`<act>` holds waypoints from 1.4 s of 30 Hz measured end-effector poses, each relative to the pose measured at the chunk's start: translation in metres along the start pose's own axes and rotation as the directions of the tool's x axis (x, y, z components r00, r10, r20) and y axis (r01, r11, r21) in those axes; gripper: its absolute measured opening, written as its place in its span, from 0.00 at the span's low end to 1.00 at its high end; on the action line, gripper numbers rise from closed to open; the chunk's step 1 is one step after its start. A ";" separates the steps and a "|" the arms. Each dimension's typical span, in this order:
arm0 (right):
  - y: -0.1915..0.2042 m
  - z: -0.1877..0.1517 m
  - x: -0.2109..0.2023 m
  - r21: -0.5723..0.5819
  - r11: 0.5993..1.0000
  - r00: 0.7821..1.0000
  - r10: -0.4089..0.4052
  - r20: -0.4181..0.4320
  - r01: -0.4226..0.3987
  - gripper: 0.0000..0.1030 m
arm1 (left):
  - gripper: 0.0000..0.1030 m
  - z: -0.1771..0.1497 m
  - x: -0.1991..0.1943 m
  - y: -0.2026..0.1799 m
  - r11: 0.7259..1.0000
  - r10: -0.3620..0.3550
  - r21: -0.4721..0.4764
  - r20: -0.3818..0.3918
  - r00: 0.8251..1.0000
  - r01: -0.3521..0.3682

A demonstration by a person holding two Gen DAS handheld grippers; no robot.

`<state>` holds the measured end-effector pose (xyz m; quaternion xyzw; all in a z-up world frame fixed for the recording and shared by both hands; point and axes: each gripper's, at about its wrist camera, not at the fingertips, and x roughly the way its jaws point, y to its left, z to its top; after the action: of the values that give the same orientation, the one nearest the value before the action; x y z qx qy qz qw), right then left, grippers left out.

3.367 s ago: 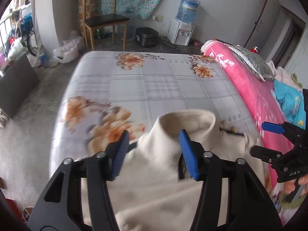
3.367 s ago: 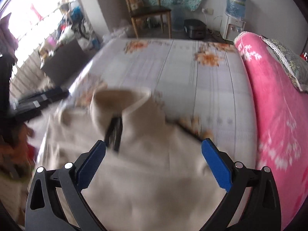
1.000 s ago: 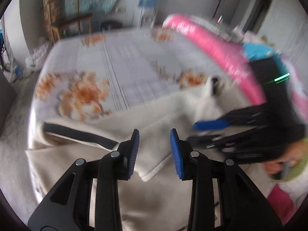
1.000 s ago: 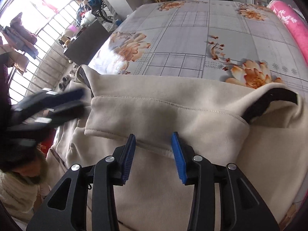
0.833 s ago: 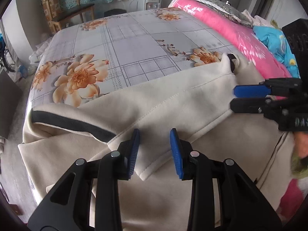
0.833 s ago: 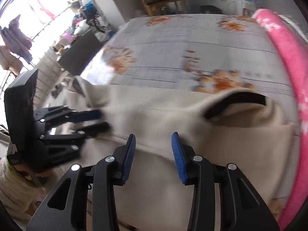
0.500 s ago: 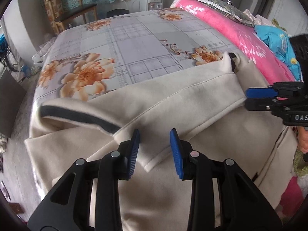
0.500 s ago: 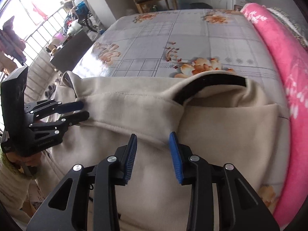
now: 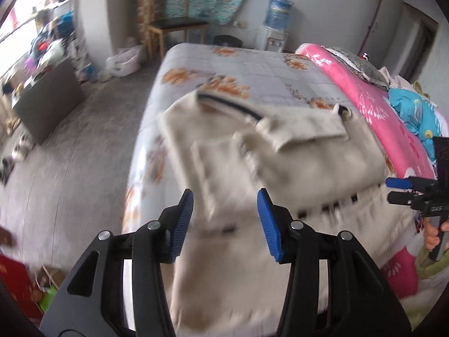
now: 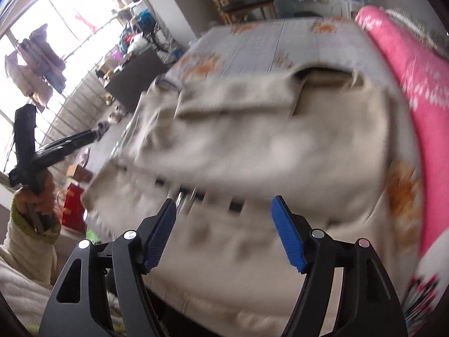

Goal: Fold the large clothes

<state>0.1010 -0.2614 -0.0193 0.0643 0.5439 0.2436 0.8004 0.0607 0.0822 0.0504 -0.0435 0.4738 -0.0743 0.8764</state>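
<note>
The soft cream jacket (image 9: 308, 151) lies folded on the flowered bed sheet (image 9: 252, 67). The left gripper (image 9: 224, 219) and right gripper (image 10: 224, 224) have just been opening; their ribbed blue jaws stand apart, holding nothing.

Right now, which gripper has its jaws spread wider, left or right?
The right gripper: its blue pads stand clearly further apart than those of the left gripper. Both have just been opening, neither pressing on the cream garment.

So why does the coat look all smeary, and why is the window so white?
Left wrist view: the coat and bed smear from motion blur, while the fingers stay sharp. Right wrist view: the blur is heavier across the coat, and the window is blown out by daylight; both views curve at the edges.
</note>
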 end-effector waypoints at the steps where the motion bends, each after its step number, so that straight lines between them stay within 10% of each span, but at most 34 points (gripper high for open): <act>1: 0.003 -0.010 0.007 0.013 1.000 1.000 0.013 -0.017 -0.013 0.67 | 0.44 -0.008 -0.002 0.004 1.000 0.005 -0.005 -0.004 1.000 -0.005; 10: 0.013 -0.036 0.030 0.030 0.998 0.997 -0.059 -0.048 0.060 0.67 | 0.40 -0.068 0.015 0.033 0.994 0.056 -0.091 -0.071 0.996 -0.062; 27: 0.029 -0.041 0.036 -0.029 0.983 0.982 -0.184 -0.049 0.183 0.67 | 0.27 -0.061 0.041 0.037 0.971 -0.218 -0.112 -0.042 0.975 0.212; 33: 0.029 -0.042 0.033 -0.006 0.983 0.982 -0.186 -0.041 0.186 0.67 | 0.18 -0.065 0.051 0.017 1.000 -0.006 -0.011 -0.081 0.997 0.005; 42: -0.007 -0.056 -0.042 0.091 0.959 0.957 -0.276 0.087 0.269 0.67 | 0.08 -0.070 0.048 -0.017 0.967 0.218 0.146 -0.055 0.974 -0.208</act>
<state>0.0412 -0.2960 -0.0093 0.0321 0.5162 0.1059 0.8493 0.0268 0.0572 -0.0250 0.0717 0.5002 -0.0143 0.8628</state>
